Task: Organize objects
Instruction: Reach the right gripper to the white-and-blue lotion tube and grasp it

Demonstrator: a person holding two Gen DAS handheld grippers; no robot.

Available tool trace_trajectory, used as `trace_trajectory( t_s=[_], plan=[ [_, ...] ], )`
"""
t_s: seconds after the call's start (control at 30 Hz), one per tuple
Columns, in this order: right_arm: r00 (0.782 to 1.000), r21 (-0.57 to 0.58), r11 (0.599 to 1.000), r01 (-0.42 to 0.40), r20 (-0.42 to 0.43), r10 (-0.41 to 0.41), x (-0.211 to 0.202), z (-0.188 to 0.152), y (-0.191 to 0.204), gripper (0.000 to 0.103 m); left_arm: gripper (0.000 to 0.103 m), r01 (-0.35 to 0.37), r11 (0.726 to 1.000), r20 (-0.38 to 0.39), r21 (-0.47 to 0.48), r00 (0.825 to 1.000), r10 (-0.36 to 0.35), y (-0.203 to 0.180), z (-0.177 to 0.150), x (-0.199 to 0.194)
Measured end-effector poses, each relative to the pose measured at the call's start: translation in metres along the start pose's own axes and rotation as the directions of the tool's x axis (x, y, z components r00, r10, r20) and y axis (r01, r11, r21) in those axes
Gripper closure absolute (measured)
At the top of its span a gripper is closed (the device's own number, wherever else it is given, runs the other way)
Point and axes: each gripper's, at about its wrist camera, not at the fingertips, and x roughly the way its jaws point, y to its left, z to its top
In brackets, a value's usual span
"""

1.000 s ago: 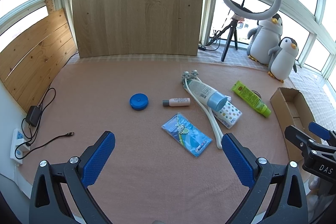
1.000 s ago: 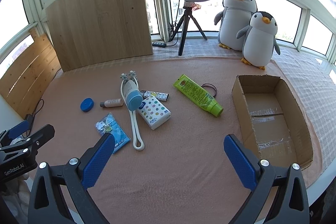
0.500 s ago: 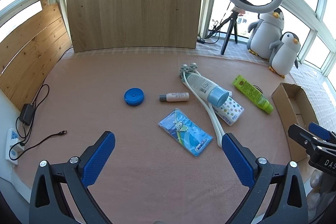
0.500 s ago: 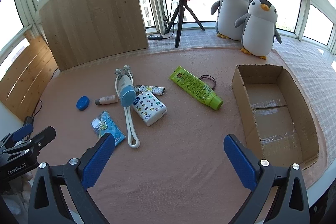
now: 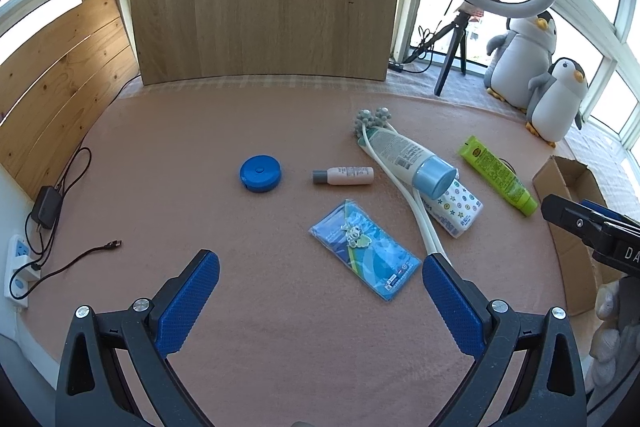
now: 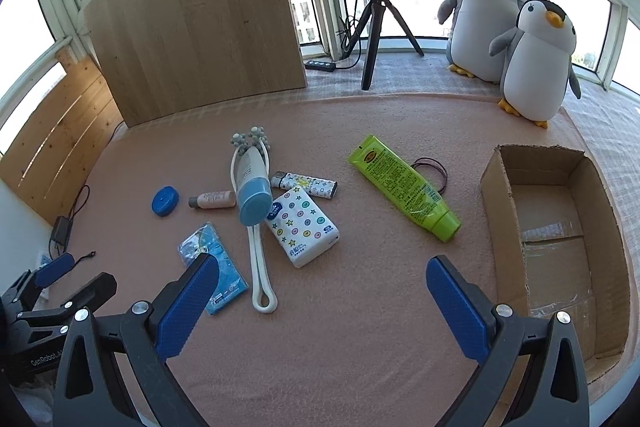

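Now both views nearer the clutter, left tongs (image 5: 320, 291) and right tongs (image 6: 322, 301) spread wide, empty.

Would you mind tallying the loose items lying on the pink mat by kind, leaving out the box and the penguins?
Bottles and tubes: 3 (blue-capped bottle, small beige bottle, green tube)
Packets: 2 (tissue pack, blue packet)
Lighter: 1
Blue tape measure: 1
White massager: 1
Hair ties: 1 bunch
Total: 9
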Motion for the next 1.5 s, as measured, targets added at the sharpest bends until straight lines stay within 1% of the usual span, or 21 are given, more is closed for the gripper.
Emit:
trace_trajectory(
  t_s=[0.1,0.17,0.2,0.33,0.37,0.57,0.7,0.83,0.93,1.0,1.03,1.07,1.13,1.3,1.5],
  plan=[
    [0.998,-0.009,0.999,-0.048,-0.037,0.048,0.017,0.013,0.003,0.004,0.0,-0.013,1.0,-0.01,-0.024,1.0,0.012,0.008,-0.004,0.004],
    [0.995,-0.021,0.997,-0.081,-0.056,0.079,0.028,0.021,0.007,0.01,0.0,-0.027,0.999,-0.015,-0.045,1.0,0.026,0.015,-0.007,0.006],
    [0.994,-0.025,0.996,-0.089,-0.067,0.087,0.034,0.024,0.009,0.011,0.0,-0.032,0.998,-0.017,-0.055,0.999,0.031,0.018,-0.01,0.006],
    [0.984,-0.026,0.991,-0.135,-0.125,0.131,0.058,0.038,0.013,0.029,0.0,-0.051,0.995,-0.029,-0.086,0.998,0.048,0.029,-0.021,0.007],
    [0.98,-0.025,0.989,-0.144,-0.139,0.139,0.065,0.041,0.015,0.032,0.0,-0.055,0.994,-0.035,-0.094,0.998,0.052,0.032,-0.024,0.007],
    [0.966,-0.056,0.987,-0.153,-0.221,0.137,0.1,0.056,0.031,0.036,0.0,-0.082,0.983,-0.059,-0.164,0.996,0.074,0.054,-0.039,0.007],
    [0.96,-0.102,0.986,-0.128,-0.261,0.098,0.118,0.06,0.041,0.036,0.0,-0.101,0.972,-0.071,-0.212,0.994,0.087,0.068,-0.048,0.007],
    [0.951,-0.124,0.984,-0.129,-0.295,0.088,0.131,0.062,0.047,0.036,0.0,-0.116,0.963,-0.079,-0.241,0.992,0.1,0.078,-0.054,0.005],
    [0.944,-0.127,0.983,-0.136,-0.318,0.09,0.137,0.062,0.05,0.037,0.0,-0.123,0.959,-0.085,-0.254,0.991,0.105,0.083,-0.058,0.004],
    [0.94,-0.127,0.981,-0.143,-0.329,0.094,0.14,0.061,0.05,0.042,0.0,-0.124,0.959,-0.09,-0.255,0.991,0.104,0.083,-0.059,0.004],
    [0.937,-0.123,0.981,-0.15,-0.336,0.101,0.141,0.061,0.05,0.049,0.0,-0.124,0.959,-0.091,-0.254,0.99,0.104,0.083,-0.059,0.004],
    [0.932,-0.113,0.981,-0.16,-0.345,0.113,0.142,0.06,0.05,0.058,0.0,-0.125,0.96,-0.092,-0.252,0.99,0.105,0.083,-0.059,0.005],
    [0.922,-0.091,0.979,-0.184,-0.361,0.14,0.142,0.058,0.049,0.067,0.0,-0.125,0.96,-0.093,-0.251,0.99,0.105,0.081,-0.059,0.005],
    [0.922,-0.067,0.977,-0.2,-0.35,0.165,0.134,0.055,0.05,0.071,0.0,-0.119,0.964,-0.09,-0.236,0.991,0.1,0.077,-0.056,0.004],
    [0.927,-0.042,0.978,-0.204,-0.328,0.179,0.122,0.046,0.045,0.071,0.0,-0.109,0.971,-0.087,-0.215,0.992,0.092,0.071,-0.052,0.003]
  ],
)
